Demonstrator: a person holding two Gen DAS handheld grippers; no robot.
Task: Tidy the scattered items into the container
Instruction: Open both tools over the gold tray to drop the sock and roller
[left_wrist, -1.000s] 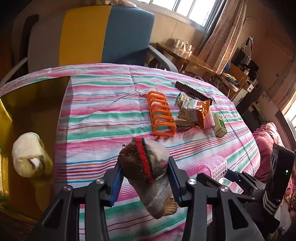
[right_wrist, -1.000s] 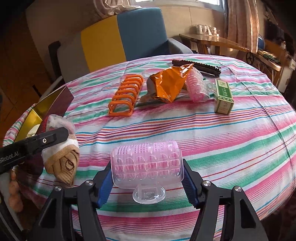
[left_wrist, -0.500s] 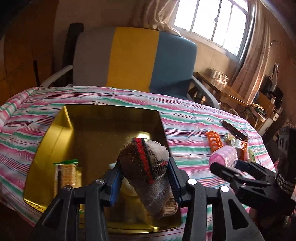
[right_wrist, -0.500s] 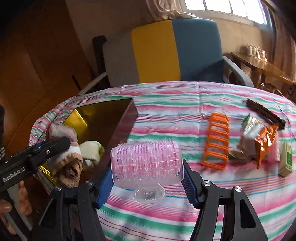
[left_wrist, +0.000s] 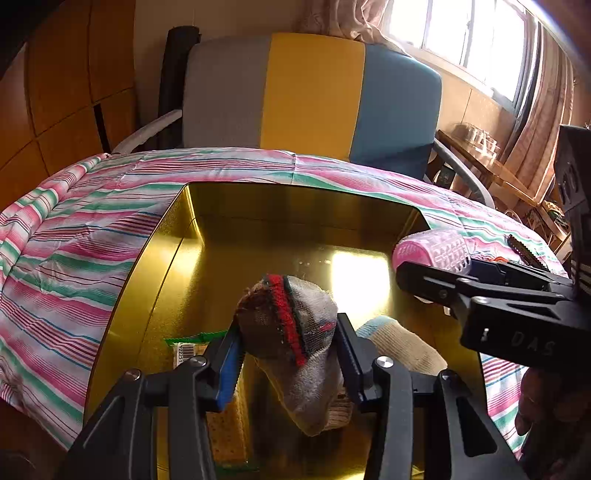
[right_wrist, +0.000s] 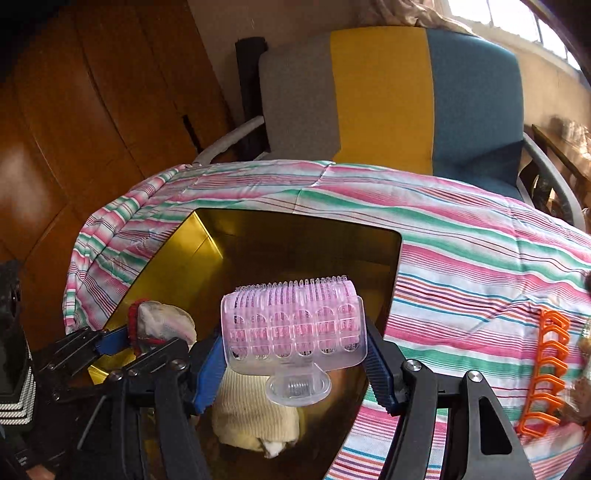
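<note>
A grey-brown sock with a red stripe (left_wrist: 295, 369) hangs between the pads of my left gripper (left_wrist: 288, 328) over the open gold tin (left_wrist: 177, 236). Its jaws are opening, and the pads still touch the sock. My right gripper (right_wrist: 291, 350) is shut on a pink hair roller in a clear case (right_wrist: 295, 325), held over the tin's right half. In the left wrist view the roller (left_wrist: 432, 247) and the right gripper (left_wrist: 424, 280) show at the right. Inside the tin lie a cream sock (right_wrist: 251, 413) and a green-edged snack packet (left_wrist: 192, 343).
The tin sits on a round table under a pink, green and white striped cloth (right_wrist: 461, 258). An orange rack (right_wrist: 550, 369) lies on the cloth to the right. A grey, yellow and blue armchair (left_wrist: 314, 96) stands behind the table, and wooden panels (right_wrist: 92, 110) are at the left.
Both grippers have swung left from the scattered items to above the gold tin, carrying the sock and the roller. The tin now fills the middle of both views.
</note>
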